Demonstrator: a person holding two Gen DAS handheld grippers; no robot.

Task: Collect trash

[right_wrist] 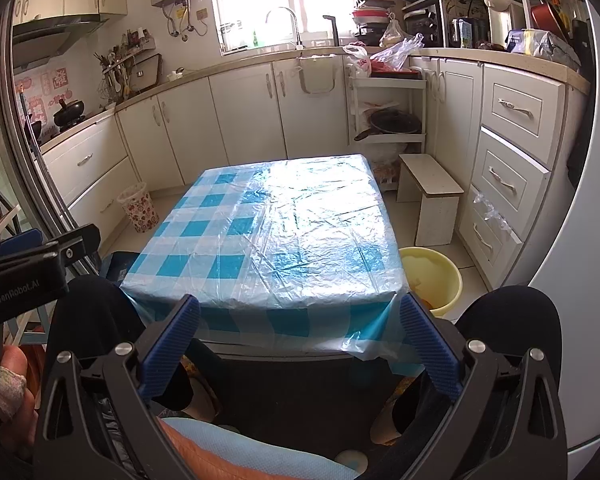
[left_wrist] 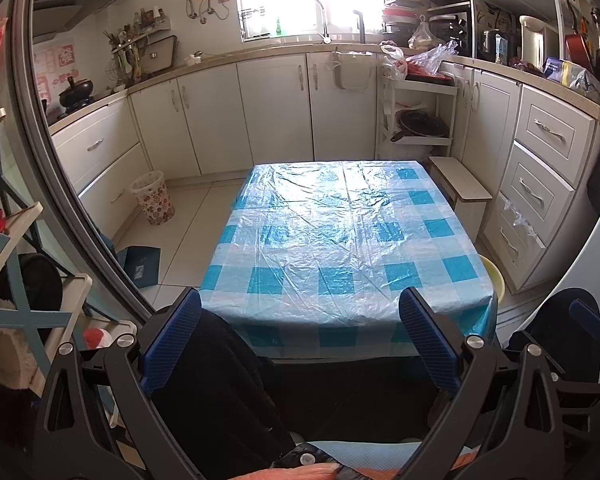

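Both grippers held back at the desk's (left_wrist: 340, 216) near edge, prob. scanning. Left gripper (left_wrist: 300, 344) & right gripper (right_wrist: 300, 344): fingers spread wide, nothing held. No trash visible on the checked plastic cover; patterned wastebasket (left_wrist: 153, 198) on floor off desk's left edge.

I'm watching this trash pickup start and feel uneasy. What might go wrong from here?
The loose plastic cover drapes over the table edge, so an open right gripper may snag and drag it. The yellow bucket sits partly tucked beside the table corner, easy to knock. No trash shows on the table.
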